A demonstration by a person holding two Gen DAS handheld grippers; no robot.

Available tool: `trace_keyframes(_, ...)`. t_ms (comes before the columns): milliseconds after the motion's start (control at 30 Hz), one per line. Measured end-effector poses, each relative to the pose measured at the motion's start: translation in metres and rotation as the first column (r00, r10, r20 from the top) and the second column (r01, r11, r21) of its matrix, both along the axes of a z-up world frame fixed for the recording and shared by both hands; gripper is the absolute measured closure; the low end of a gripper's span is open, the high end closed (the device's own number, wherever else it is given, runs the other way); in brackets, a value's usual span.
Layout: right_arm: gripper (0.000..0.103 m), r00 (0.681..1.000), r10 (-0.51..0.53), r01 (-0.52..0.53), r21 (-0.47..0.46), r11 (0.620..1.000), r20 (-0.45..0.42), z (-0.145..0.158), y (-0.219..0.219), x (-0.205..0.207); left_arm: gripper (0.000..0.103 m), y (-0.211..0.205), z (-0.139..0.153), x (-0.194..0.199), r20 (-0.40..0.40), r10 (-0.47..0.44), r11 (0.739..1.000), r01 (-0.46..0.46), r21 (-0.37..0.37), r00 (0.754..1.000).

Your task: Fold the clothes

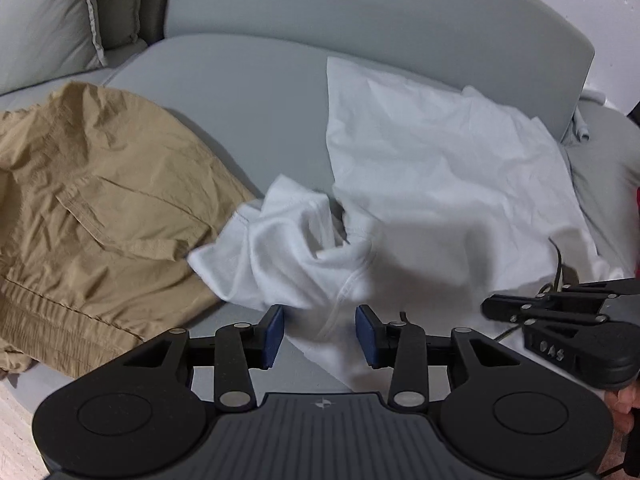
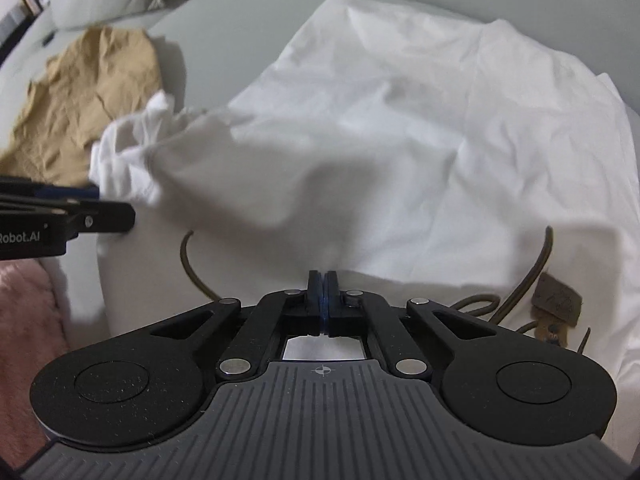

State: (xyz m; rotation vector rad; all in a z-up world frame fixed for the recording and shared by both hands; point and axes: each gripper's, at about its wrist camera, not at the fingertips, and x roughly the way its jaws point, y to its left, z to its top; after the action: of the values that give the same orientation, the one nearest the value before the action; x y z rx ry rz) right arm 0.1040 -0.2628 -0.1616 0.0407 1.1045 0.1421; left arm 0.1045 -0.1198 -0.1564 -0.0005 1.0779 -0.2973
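So the white t-shirt (image 1: pixel 440 168) is lying spread out across a grey sofa seat (image 1: pixel 248 92), with one end of it bunched up into a crumpled wad that's touching the tan trousers (image 1: pixel 92 200) sitting off to the left. A grey cushion (image 1: pixel 44 20) is propped at the back corner.

The left tool (image 1: pixel 320 332) is hovering over the near edge of the shirt with its blue pads (image 1: pixel 274 334) standing apart. Fabric is sitting in the gap between them, but the pads aren't pressing on it, so it's not gripping anything.

The right tool (image 2: pixel 322 300) is off to the right, with its pads squeezed fully together at the near hem of the shirt. I honestly can't tell whether any cloth is caught between them.

An olive cord (image 2: pixel 536 272) with a brown tag (image 2: pixel 558 300) is lying on the shirt just beside the right tool. Something pink and fluffy (image 2: pixel 24 312) is peeking in at the lower left of the right wrist view.
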Motion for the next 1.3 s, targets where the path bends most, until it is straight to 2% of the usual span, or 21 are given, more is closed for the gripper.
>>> trace_keyframes(100, 0.103, 0.997, -0.045, 0.046, -0.005, 0.999, 0.056, 0.014, -0.012, 0.002, 0.065, 0.010, 0.006, 0.000, 0.003, 0.023, 0.999, -0.022, -0.031, 1.000)
trace_keyframes(200, 0.102, 0.997, -0.069, 0.067, 0.063, 0.996, 0.038, 0.021, -0.027, 0.013, 0.065, 0.014, 0.011, 0.000, 0.012, 0.038, 0.998, -0.038, -0.050, 0.999)
trace_keyframes(233, 0.090, 0.999, -0.047, 0.045, 0.097, 0.994, 0.024, 0.022, -0.027, 0.015, 0.065, 0.016, 0.013, -0.001, 0.018, 0.045, 0.998, -0.044, -0.053, 0.999)
trace_keyframes(267, 0.083, 1.000, 0.004, -0.005, 0.127, 0.992, 0.009, 0.022, -0.021, 0.017, 0.065, 0.016, 0.014, -0.001, 0.020, 0.049, 0.997, -0.048, -0.056, 0.999)
trace_keyframes(300, 0.077, 0.998, 0.060, -0.061, 0.122, 0.991, 0.012, 0.021, -0.010, 0.017, 0.065, 0.016, 0.014, -0.001, 0.019, 0.051, 0.997, -0.050, -0.058, 0.999)
trace_keyframes(333, 0.056, 0.993, 0.113, -0.114, 0.107, 0.988, 0.019, 0.019, 0.002, 0.016, 0.065, 0.016, 0.014, -0.001, 0.018, 0.053, 0.997, -0.051, -0.058, 0.998)
trace_keyframes(367, 0.052, 0.987, 0.155, -0.157, 0.071, 0.985, 0.039, 0.017, 0.015, 0.015, 0.065, 0.016, 0.013, -0.001, 0.016, 0.054, 0.997, -0.053, -0.059, 0.998)
trace_keyframes(467, 0.051, 0.971, 0.222, -0.223, -0.002, 0.975, 0.093, 0.011, 0.042, 0.017, 0.065, 0.017, 0.010, 0.001, 0.004, 0.060, 0.997, -0.059, -0.055, 0.998)
trace_keyframes(500, 0.052, 0.970, 0.227, -0.227, -0.010, 0.974, 0.084, 0.006, 0.047, 0.021, 0.065, 0.018, 0.008, 0.001, -0.004, 0.064, 0.996, -0.064, -0.055, 0.998)
trace_keyframes(533, 0.065, 0.971, 0.229, -0.228, -0.014, 0.974, 0.063, 0.000, 0.050, 0.025, 0.065, 0.019, 0.006, 0.002, -0.010, 0.067, 0.996, -0.068, -0.053, 0.998)
trace_keyframes(567, 0.099, 0.974, 0.226, -0.226, -0.010, 0.974, 0.029, -0.009, 0.052, 0.031, 0.065, 0.020, 0.006, 0.002, -0.012, 0.069, 0.996, -0.069, -0.053, 0.998)
trace_keyframes(600, 0.102, 0.978, 0.210, -0.210, 0.007, 0.978, 0.015, -0.012, 0.051, 0.034, 0.065, 0.022, 0.005, 0.001, -0.012, 0.069, 0.996, -0.070, -0.054, 0.998)
trace_keyframes(733, 0.103, 0.985, 0.168, -0.170, 0.053, 0.984, 0.036, -0.002, 0.039, 0.033, 0.065, 0.027, 0.005, 0.000, -0.010, 0.076, 0.995, -0.076, -0.062, 0.997)
trace_keyframes(833, 0.103, 0.987, 0.136, -0.142, 0.062, 0.988, 0.085, 0.018, 0.028, 0.028, 0.065, 0.029, 0.005, 0.000, -0.008, 0.077, 0.995, -0.077, -0.069, 0.997)
trace_keyframes(1000, 0.103, 0.986, 0.087, -0.083, -0.034, 0.996, 0.144, 0.032, 0.016, 0.043, 0.065, 0.029, 0.004, -0.002, -0.016, 0.076, 0.994, -0.077, -0.072, 0.997)
trace_keyframes(1100, 0.103, 0.992, 0.069, -0.059, -0.097, 0.994, 0.102, 0.019, 0.007, 0.068, 0.063, 0.029, 0.001, -0.003, -0.030, 0.069, 0.995, -0.071, -0.070, 0.997)
trace_keyframes(1167, 0.101, 0.998, 0.057, -0.054, -0.098, 0.994, 0.032, 0.005, 0.001, 0.080, 0.063, 0.028, -0.003, -0.003, -0.050, 0.064, 0.995, -0.067, -0.078, 0.997)
trace_keyframes(1200, 0.097, 0.999, 0.039, -0.040, -0.096, 0.995, -0.012, -0.003, -0.002, 0.085, 0.063, 0.026, -0.006, -0.002, -0.060, 0.055, 0.995, -0.060, -0.085, 0.997)
trace_keyframes(1233, 0.088, 0.999, 0.026, -0.028, -0.095, 0.995, -0.028, -0.006, -0.005, 0.086, 0.062, 0.023, -0.009, -0.002, -0.069, 0.043, 0.994, -0.049, -0.094, 0.997)
trace_keyframes(1300, 0.081, 0.999, -0.010, 0.008, -0.077, 0.997, -0.031, -0.003, -0.010, 0.084, 0.061, 0.017, -0.014, 0.000, -0.074, 0.028, 0.994, -0.036, -0.104, 0.997)
